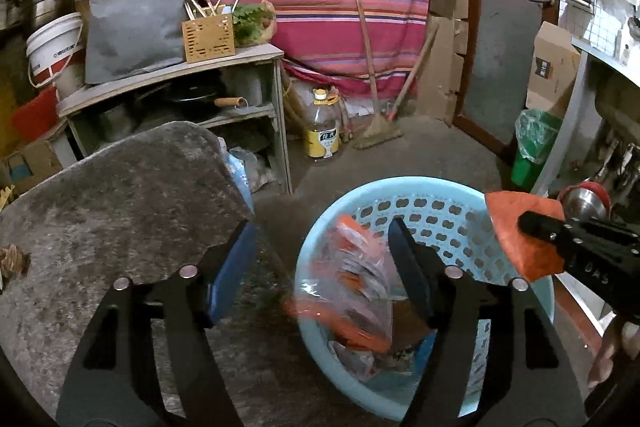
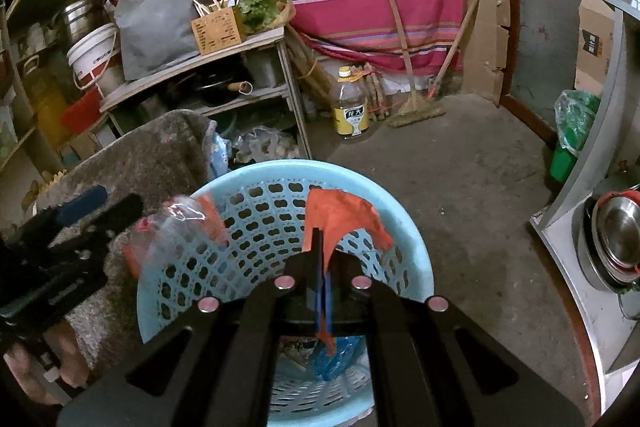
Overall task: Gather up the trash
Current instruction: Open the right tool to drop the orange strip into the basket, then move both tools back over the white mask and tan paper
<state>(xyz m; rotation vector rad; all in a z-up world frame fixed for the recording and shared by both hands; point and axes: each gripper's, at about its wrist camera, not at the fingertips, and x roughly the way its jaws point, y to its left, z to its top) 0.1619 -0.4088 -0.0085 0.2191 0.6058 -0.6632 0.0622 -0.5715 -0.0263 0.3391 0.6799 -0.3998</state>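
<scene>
Left gripper [image 1: 320, 259] standing apart over blue basket [image 1: 440, 203], blurred plastic bag [image 1: 356, 275] between; right gripper [image 2: 320, 247] clamping orange scrap [image 2: 340, 215], basket contents being partly hidden.

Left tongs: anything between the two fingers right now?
Yes. In the left wrist view the left tongs stand open, and a clear plastic wrapper with orange print hangs in the gap, over the blue basket; no pad presses on it.

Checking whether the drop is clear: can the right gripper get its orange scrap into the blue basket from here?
Probably yes. The right gripper is shut on the orange scrap over the open blue basket; nothing blocks the fall.
</scene>
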